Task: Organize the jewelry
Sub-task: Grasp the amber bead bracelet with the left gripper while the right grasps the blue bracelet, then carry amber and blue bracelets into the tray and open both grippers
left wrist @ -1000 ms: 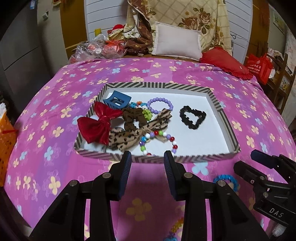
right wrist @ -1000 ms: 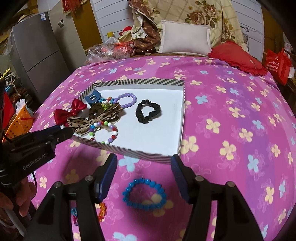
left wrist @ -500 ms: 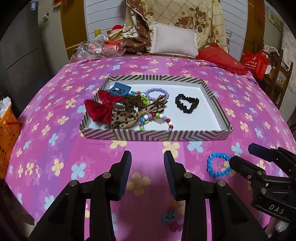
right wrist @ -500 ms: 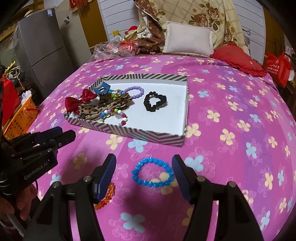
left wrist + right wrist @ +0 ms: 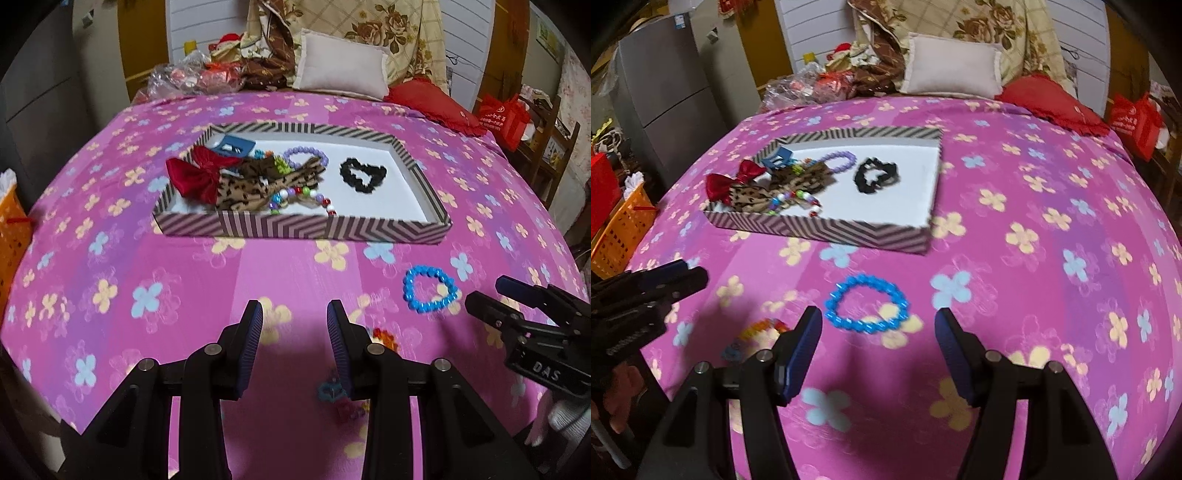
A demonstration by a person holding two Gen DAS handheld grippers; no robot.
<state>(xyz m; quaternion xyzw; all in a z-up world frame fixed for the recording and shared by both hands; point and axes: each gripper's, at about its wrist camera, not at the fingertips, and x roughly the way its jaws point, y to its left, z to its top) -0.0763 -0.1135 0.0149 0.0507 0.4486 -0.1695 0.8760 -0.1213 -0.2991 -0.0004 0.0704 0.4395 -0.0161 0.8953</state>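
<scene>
A striped tray [image 5: 295, 229] [image 5: 827, 230] sits on the pink flowered bedspread. It holds a red bow [image 5: 194, 173], a leopard bow [image 5: 251, 188], a blue clip [image 5: 232, 146], a purple bead bracelet [image 5: 306, 153], a multicolour bead bracelet [image 5: 303, 195] and a black scrunchie [image 5: 362, 175] [image 5: 875, 175]. A blue bead bracelet [image 5: 430, 290] [image 5: 868, 304] lies on the spread in front of the tray, just ahead of my open, empty right gripper [image 5: 879, 332]. My left gripper [image 5: 294, 332] is open and empty. An orange bead bracelet [image 5: 762, 326] [image 5: 384, 338] and small clips [image 5: 338, 397] lie near it.
Pillows [image 5: 341, 70] and a red cushion [image 5: 436, 103] lie at the bed's head, with plastic-wrapped items [image 5: 192, 77] at the far left. An orange basket [image 5: 622, 232] stands left of the bed. A grey fridge [image 5: 665, 96] is beyond it.
Both grippers have pulled back from the tray toward the bed's near edge. The blue bracelet now lies ahead of the right gripper instead of between its fingers.
</scene>
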